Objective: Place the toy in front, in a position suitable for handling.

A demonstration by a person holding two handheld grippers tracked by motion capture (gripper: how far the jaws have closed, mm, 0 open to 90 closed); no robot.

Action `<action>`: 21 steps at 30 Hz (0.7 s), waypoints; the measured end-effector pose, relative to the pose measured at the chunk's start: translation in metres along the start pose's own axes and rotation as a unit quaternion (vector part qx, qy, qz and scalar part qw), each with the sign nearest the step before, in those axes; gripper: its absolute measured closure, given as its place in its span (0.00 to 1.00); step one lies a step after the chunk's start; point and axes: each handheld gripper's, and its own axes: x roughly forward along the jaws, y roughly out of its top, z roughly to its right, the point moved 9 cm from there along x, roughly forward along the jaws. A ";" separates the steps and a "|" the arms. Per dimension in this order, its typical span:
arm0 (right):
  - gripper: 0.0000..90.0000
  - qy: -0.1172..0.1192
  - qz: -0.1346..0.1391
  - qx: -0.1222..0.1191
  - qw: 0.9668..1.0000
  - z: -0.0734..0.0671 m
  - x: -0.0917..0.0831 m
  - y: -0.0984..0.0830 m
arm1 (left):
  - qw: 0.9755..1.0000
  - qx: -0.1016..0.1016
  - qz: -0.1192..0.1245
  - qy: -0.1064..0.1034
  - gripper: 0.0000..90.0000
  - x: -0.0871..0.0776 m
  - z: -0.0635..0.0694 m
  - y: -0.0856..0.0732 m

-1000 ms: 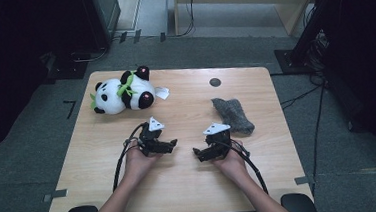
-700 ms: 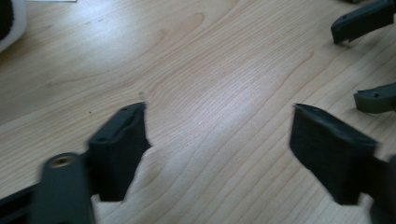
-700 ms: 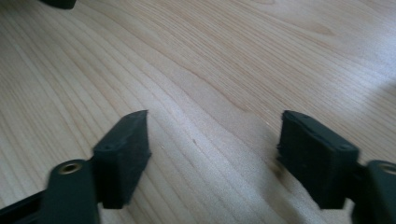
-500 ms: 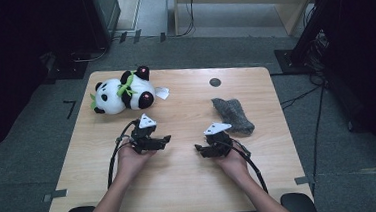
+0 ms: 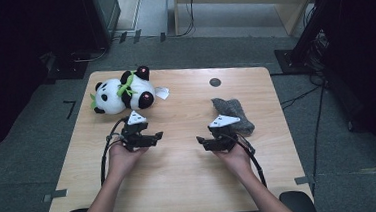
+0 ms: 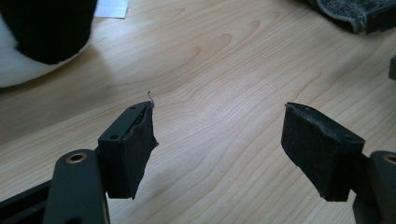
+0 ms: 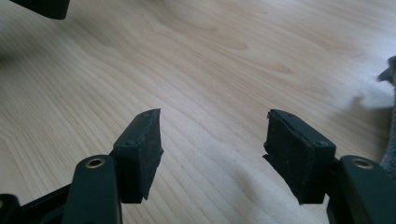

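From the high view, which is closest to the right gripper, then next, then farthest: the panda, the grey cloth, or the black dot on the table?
From the right gripper:
1. Grey cloth, just beyond it, to the right.
2. Black dot, farther back near the table's far edge.
3. Panda, far-left corner.

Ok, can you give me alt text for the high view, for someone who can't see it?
A person holds open left tongs beside a panda plush and open right tongs near a grey sock, nothing gripped, above a wooden table.

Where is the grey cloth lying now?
In the high view, the grey cloth lies on the table's right side, just beyond the right hand-held gripper.
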 end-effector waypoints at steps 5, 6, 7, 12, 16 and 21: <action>0.42 -0.009 0.018 -0.003 1.000 0.006 -0.007 0.006 | 1.000 0.000 0.001 0.009 0.28 -0.007 -0.009 0.003; 0.42 -0.009 0.021 -0.003 1.000 0.008 -0.008 0.008 | 1.000 0.002 0.001 0.012 0.28 -0.009 -0.011 0.003; 0.42 -0.010 0.024 -0.001 1.000 0.010 -0.010 0.008 | 1.000 0.003 0.004 0.015 0.29 -0.010 -0.013 0.004; 0.42 -0.019 0.031 0.013 0.999 0.025 -0.016 0.010 | 1.000 -0.005 0.004 0.023 0.29 -0.016 -0.027 0.006; 0.41 -0.031 0.040 0.017 0.999 0.035 -0.024 0.010 | 0.999 -0.019 0.013 0.029 0.29 -0.023 -0.041 0.009; 0.41 -0.043 0.046 0.026 0.998 0.047 -0.032 0.008 | 0.999 -0.023 0.011 0.037 0.29 -0.026 -0.050 0.010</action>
